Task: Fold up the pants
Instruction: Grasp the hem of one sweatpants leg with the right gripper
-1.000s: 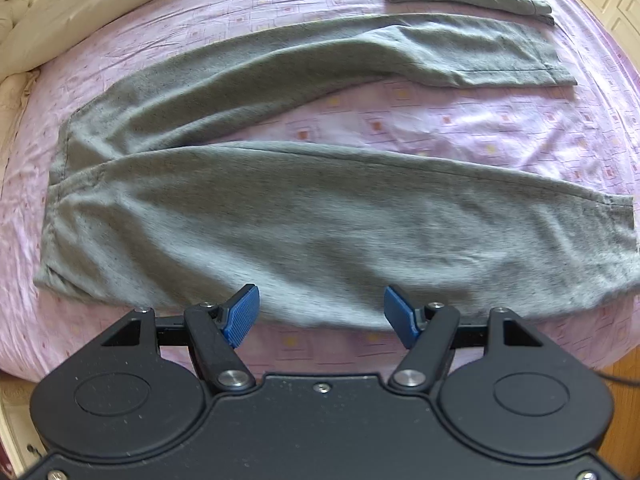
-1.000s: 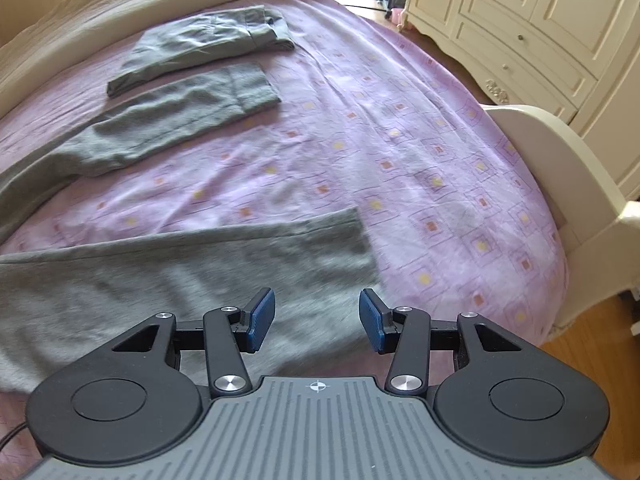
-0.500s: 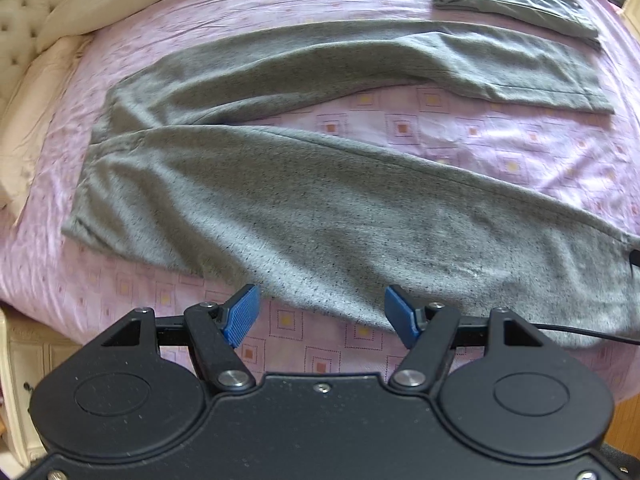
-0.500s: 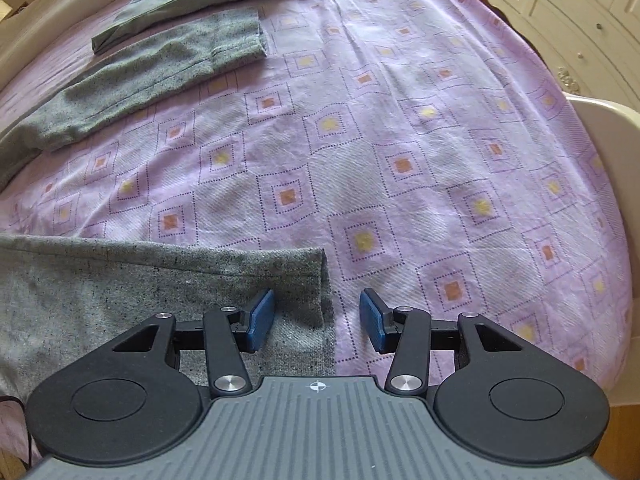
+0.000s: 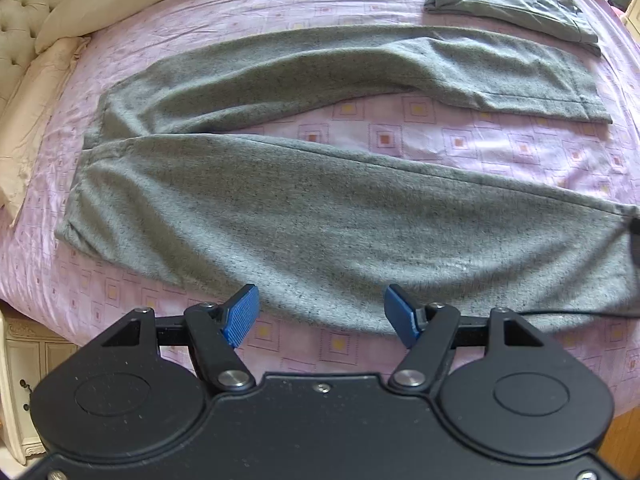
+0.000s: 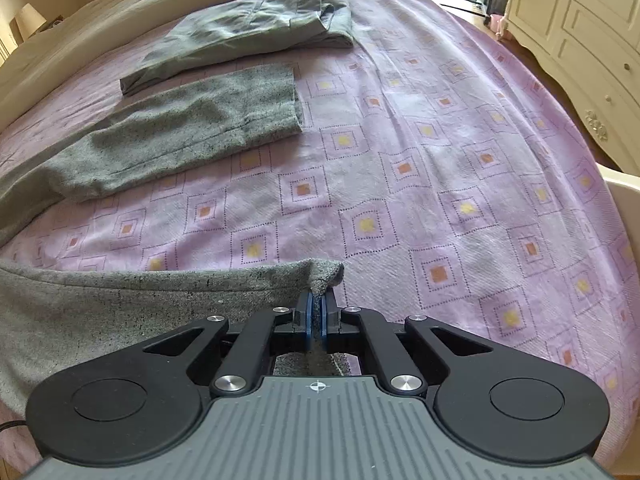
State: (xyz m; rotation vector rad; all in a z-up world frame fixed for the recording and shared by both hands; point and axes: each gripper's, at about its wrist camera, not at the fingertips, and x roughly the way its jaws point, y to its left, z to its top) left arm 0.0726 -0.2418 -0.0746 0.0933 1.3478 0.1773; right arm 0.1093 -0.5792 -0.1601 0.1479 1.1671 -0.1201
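At the bottom centre of the right view, the right tongs pinched the near hem of the grey pants, spread across the bed; half a second earlier they gaped. The left tongs stayed spread over the near edge and should grip the waist before lifting evenly towards the far leg.

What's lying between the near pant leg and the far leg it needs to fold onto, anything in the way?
Nothing visible. Only bare purple bedsheet separates the near leg, pinched at its cuff by the right gripper, from the far leg. The folded garment lies beyond the far leg.
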